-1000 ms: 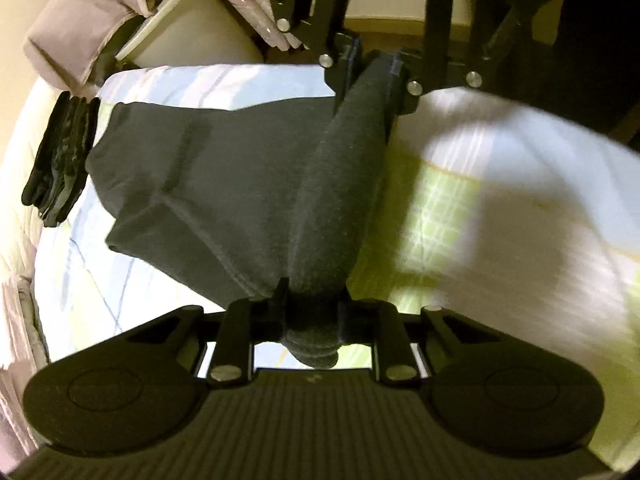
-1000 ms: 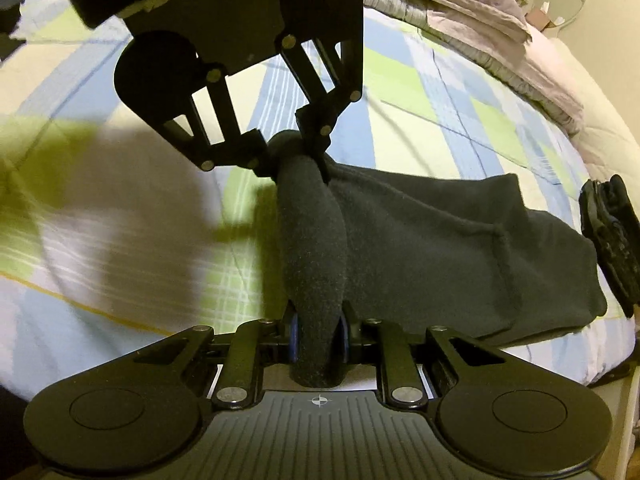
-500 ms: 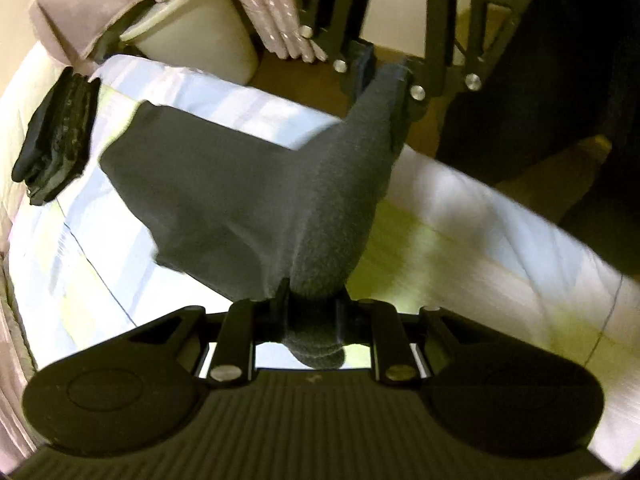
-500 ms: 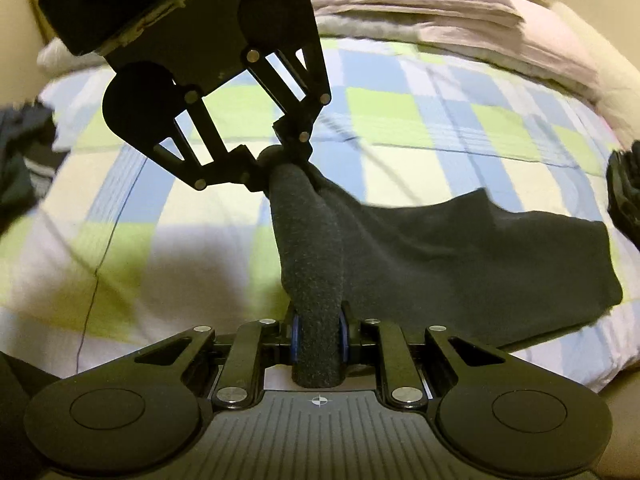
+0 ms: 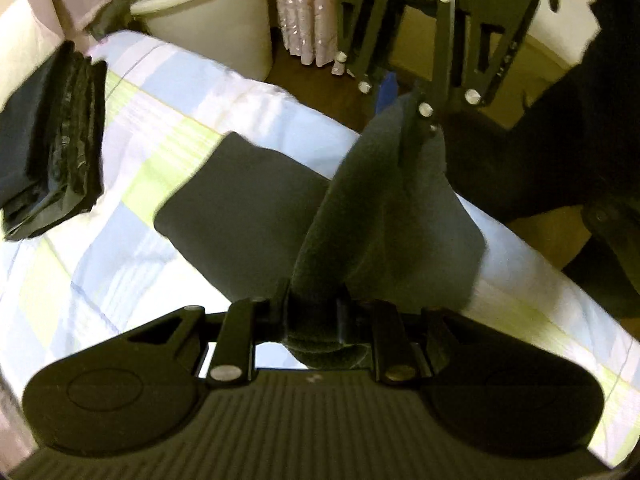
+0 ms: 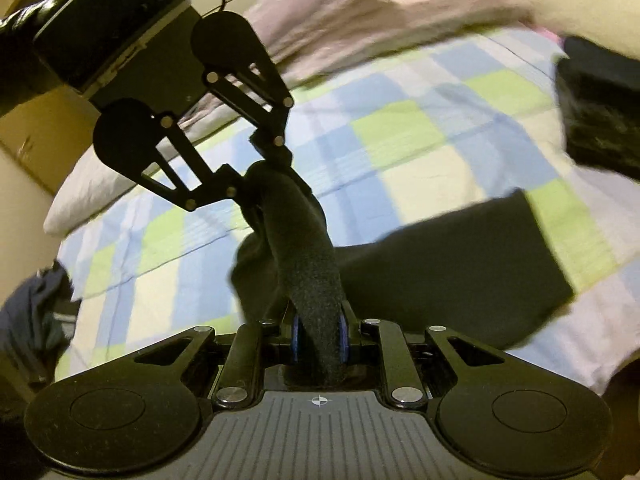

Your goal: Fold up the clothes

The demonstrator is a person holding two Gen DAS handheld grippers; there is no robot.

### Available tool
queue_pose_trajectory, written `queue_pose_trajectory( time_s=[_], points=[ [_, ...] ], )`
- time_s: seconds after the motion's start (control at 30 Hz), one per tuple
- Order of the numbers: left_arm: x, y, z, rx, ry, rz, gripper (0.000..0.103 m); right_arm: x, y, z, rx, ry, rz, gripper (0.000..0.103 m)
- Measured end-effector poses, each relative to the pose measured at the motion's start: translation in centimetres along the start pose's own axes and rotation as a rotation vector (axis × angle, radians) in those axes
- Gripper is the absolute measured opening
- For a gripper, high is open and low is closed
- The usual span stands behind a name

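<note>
The left gripper [image 5: 314, 320] is clamped on a bunched edge of a dark grey garment [image 5: 248, 216], the cloth rising as a thick roll straight out from between its fingers toward the right gripper [image 5: 424, 116], which pinches the far end of the same roll near the top of the left wrist view. From that stretched edge the rest of the garment hangs down and trails to the left, its lower part lying flat on the bed [image 5: 132, 240], whose cover is checked in pale blue, green and white. In the right wrist view the right gripper [image 6: 318, 328] is likewise closed tight on the dark grey garment [image 6: 460, 264], blue pads showing on either side of the pinched roll, and the roll runs up and away to the left gripper [image 6: 268, 184], which grips it near the middle of the frame. To the right of that roll the garment spreads as a broad flat panel on the bed [image 6: 400, 128]; a smaller fold droops on the left side of the roll. A stack of folded dark clothes [image 5: 48, 140] sits on the bed near its corner, well apart from the held garment, and shows again at the right edge of the right wrist view [image 6: 600, 112]. A pale round bin [image 5: 216, 20] stands on the floor beyond the bed edge, beside a pinkish curtain [image 5: 304, 8]. Pillows [image 6: 360, 12] lie along the far side of the bed, and a crumpled bluish cloth [image 6: 36, 312] lies at its left edge.
</note>
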State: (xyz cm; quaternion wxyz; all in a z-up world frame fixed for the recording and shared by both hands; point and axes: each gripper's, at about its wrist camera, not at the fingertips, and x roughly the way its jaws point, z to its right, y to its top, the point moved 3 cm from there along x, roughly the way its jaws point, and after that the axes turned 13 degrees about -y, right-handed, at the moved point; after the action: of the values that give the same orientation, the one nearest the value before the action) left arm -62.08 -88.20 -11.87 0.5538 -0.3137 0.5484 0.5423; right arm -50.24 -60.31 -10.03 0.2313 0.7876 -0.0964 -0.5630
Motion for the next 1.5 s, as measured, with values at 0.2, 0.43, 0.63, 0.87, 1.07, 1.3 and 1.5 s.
queue_pose_trajectory(
  time_s=[0.2, 0.43, 0.63, 0.87, 1.07, 1.3, 1.5],
  points=[
    [5.4, 3.2, -9.2, -0.010, -0.136, -0.062, 0.018, 4.7, 1.7, 11.8, 0.163, 0.094, -0.096, 0.017],
    [7.8, 4.0, -15.0, -0.043, -0.190, -0.066, 0.020, 7.7, 2.5, 19.3, 0.264, 0.135, -0.133, 0.017],
    [9.7, 2.9, -18.1, -0.129, -0.237, -0.026, 0.023, 10.1, 2.3, 22.2, 0.332, 0.142, -0.129, 0.017],
    [10.7, 1.2, -21.4, -0.302, -0.235, 0.083, 0.037, 11.4, 0.4, 25.1, 0.477, 0.156, -0.080, 0.018],
    [7.8, -1.1, -20.9, -0.409, -0.125, 0.137, 0.059, 7.7, 0.1, 24.9, 0.523, 0.005, 0.006, 0.057],
    [3.4, -2.5, -17.9, -0.462, -0.046, 0.267, 0.042, 3.3, -1.1, 22.9, 0.609, -0.056, 0.082, 0.061],
    [7.7, -0.9, -14.8, -0.456, -0.106, 0.253, 0.037, 5.9, -1.4, 20.2, 0.636, -0.081, 0.038, 0.048]
  ],
)
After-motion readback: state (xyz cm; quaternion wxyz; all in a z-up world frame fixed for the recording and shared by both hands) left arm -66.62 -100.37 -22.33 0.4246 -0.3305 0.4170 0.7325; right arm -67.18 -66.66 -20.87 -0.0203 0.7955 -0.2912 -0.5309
